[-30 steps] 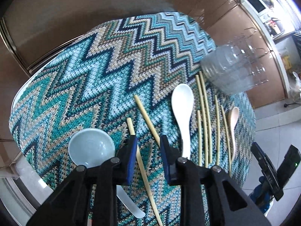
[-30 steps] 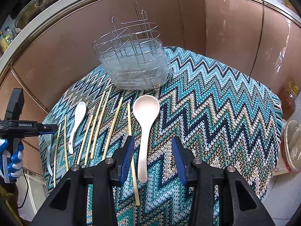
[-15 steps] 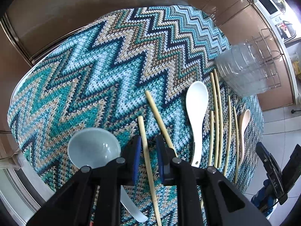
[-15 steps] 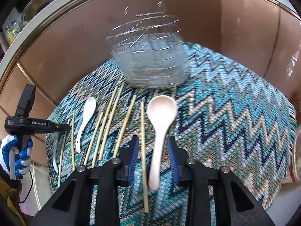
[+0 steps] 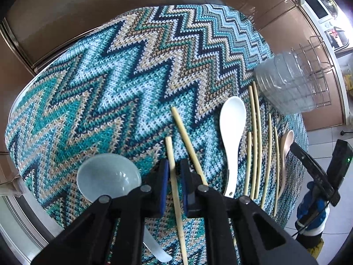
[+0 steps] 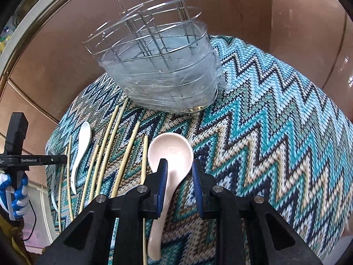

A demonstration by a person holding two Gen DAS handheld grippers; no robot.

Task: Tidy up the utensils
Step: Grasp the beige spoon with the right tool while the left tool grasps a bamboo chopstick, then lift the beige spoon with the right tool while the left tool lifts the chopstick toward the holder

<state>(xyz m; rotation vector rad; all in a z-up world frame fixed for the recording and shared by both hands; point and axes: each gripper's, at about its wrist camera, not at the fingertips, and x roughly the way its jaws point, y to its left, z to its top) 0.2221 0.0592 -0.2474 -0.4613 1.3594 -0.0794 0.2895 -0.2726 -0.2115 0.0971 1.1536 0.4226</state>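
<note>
Pinching a bamboo chopstick [image 5: 174, 181] between nearly closed blue pads, the left gripper [image 5: 175, 172] sits low over the zigzag knit cloth [image 5: 110, 84]; a pale blue soup spoon [image 5: 108, 176] lies just to its left. Spread jaws of the right gripper [image 6: 179, 176] straddle a pinkish soup spoon [image 6: 169, 154], its handle touching the left pad. Ahead stands the wire utensil caddy [image 6: 158, 66].

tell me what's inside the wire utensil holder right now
In the right wrist view the wire utensil holder shows only its own wire dividers and clear plastic liner; no utensils stand in it. The bottom is blurred behind the liner, so something small lying flat there cannot be ruled out.
</note>
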